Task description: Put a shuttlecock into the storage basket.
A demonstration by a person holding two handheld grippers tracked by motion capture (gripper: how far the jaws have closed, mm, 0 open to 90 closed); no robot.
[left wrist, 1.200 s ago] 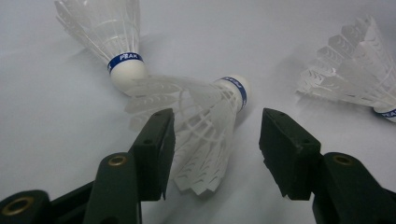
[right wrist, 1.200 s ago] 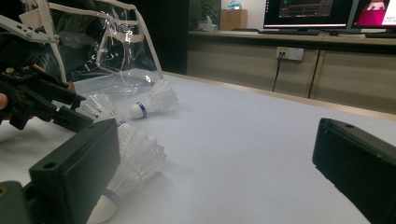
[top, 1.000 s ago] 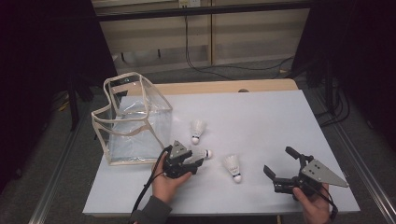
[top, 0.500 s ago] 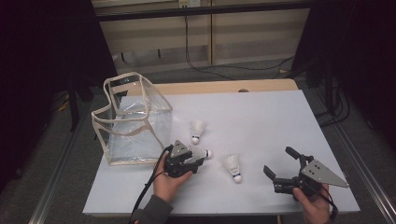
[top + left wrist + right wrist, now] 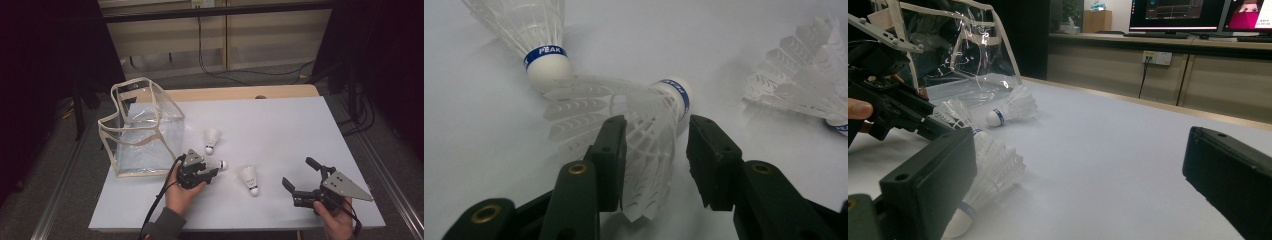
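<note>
Near the table's (image 5: 300, 120) front edge, left of centre, the left gripper (image 5: 654, 150) has just been closing around the middle shuttlecock's (image 5: 644, 125) feathers — squeeze gently, avoid crushing; the right gripper (image 5: 300, 176) hovers wide open, empty.

Black jaws (brass-ringed screw holes), grey sleeve (image 5: 162, 225)

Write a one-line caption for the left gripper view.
Left gripper closing around the feathers of a shuttlecock lying on the white table, two more shuttlecocks nearby.
</note>
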